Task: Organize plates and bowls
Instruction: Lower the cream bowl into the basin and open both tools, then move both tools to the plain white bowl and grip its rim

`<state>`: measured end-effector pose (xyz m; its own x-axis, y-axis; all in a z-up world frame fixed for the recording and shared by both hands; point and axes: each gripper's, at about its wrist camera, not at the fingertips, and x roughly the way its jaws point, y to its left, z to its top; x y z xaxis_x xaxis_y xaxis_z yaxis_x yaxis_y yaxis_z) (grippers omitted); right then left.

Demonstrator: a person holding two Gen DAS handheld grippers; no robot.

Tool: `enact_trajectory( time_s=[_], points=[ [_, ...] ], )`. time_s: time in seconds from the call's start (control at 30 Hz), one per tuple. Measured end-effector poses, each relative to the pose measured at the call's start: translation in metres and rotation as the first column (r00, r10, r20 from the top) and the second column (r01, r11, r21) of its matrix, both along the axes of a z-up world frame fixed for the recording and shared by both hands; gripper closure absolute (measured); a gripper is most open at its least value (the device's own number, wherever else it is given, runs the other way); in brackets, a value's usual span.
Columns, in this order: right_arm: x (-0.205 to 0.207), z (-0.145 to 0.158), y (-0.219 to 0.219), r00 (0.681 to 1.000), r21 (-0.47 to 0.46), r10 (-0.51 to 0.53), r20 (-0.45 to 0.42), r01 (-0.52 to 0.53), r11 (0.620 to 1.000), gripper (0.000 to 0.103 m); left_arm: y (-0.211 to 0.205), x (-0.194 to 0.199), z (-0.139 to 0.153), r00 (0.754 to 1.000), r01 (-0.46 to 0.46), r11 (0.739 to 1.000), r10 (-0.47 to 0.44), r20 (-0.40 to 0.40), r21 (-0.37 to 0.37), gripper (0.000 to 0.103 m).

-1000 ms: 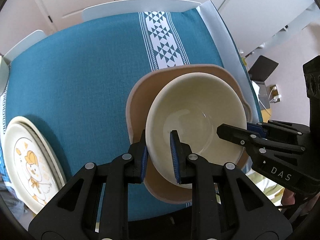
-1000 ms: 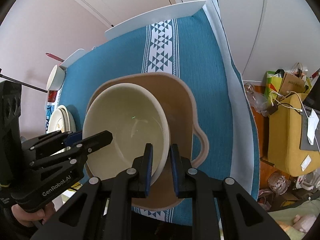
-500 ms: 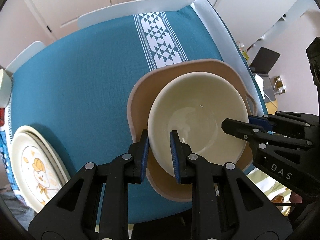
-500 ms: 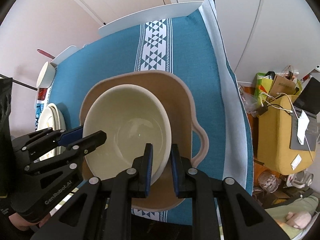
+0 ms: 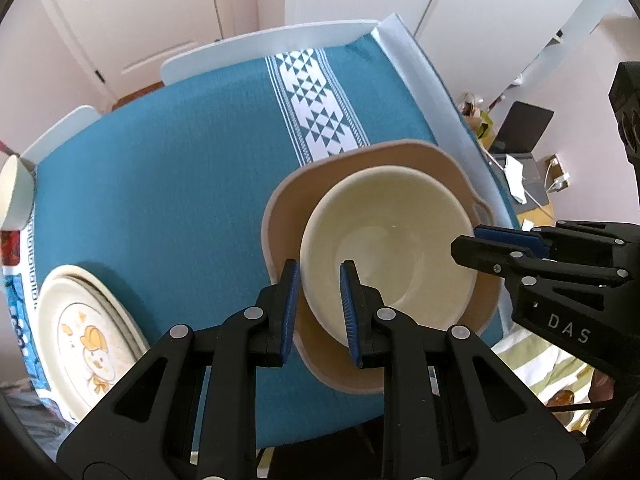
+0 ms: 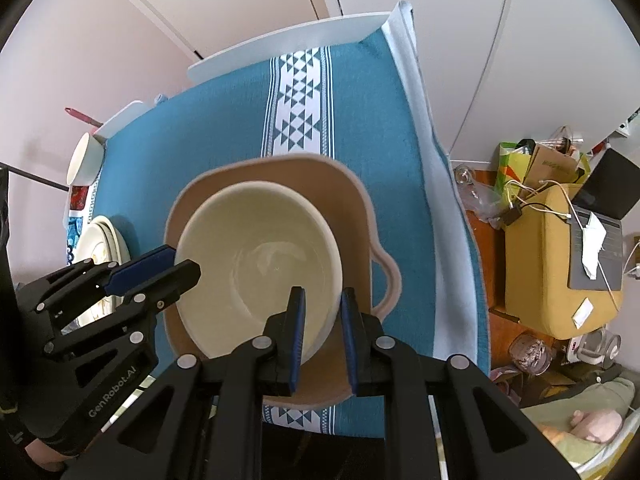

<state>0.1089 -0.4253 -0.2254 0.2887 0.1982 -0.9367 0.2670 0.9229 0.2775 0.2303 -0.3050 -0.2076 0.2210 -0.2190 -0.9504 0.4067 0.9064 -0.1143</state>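
Observation:
A cream bowl (image 5: 394, 240) (image 6: 260, 256) hangs over a larger tan bowl (image 5: 288, 208) (image 6: 344, 200) with a side handle, which sits near the table's front right. My left gripper (image 5: 318, 308) is shut on the cream bowl's left rim, and it shows again in the right wrist view (image 6: 176, 268). My right gripper (image 6: 322, 332) is shut on the opposite rim, seen from the left wrist view (image 5: 468, 244). Whether the cream bowl touches the tan bowl is unclear. A stack of cream plates (image 5: 84, 336) (image 6: 102, 240) with a cartoon print lies at the front left.
The table wears a teal cloth (image 5: 168, 168) (image 6: 224, 128) with a white patterned band. A small white bowl (image 5: 14, 192) (image 6: 82, 158) stands at the far left edge. Right of the table, on the floor, are a yellow box (image 6: 556, 260), bags and a laptop (image 5: 520, 128).
Both grippers keep their grip on the cream bowl; the pair has shifted slightly over the tan bowl, and both views have tilted a little so more of the far table shows.

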Motion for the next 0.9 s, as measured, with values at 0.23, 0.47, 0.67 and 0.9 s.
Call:
enact_trajectory(
  time_s=[0.23,0.47,0.67,0.9],
  points=[
    [-0.005,0.043,0.004,0.992,0.020,0.031,0.126,-0.033,0.999,0.087,0.022,-0.005,0.039,0.996,-0.048,0.998,0.050,0.072,-0.030,0.085],
    [0.016,0.091,0.027,0.939,0.011,0.154,0.307,-0.165,0.986,0.087,0.081,-0.012,0.094,0.946,-0.231,0.971,0.239,0.218,-0.065,0.085],
    [0.052,0.126,0.072,0.848,-0.005,0.299,0.437,-0.330,0.944,0.049,0.152,-0.021,0.142,0.815,-0.462,0.882,0.462,0.350,-0.089,0.012],
    [0.117,0.154,0.126,0.762,0.000,0.379,0.526,-0.445,0.895,0.011,0.237,-0.014,0.162,0.661,-0.626,0.768,0.614,0.431,-0.135,0.000]
  ],
)
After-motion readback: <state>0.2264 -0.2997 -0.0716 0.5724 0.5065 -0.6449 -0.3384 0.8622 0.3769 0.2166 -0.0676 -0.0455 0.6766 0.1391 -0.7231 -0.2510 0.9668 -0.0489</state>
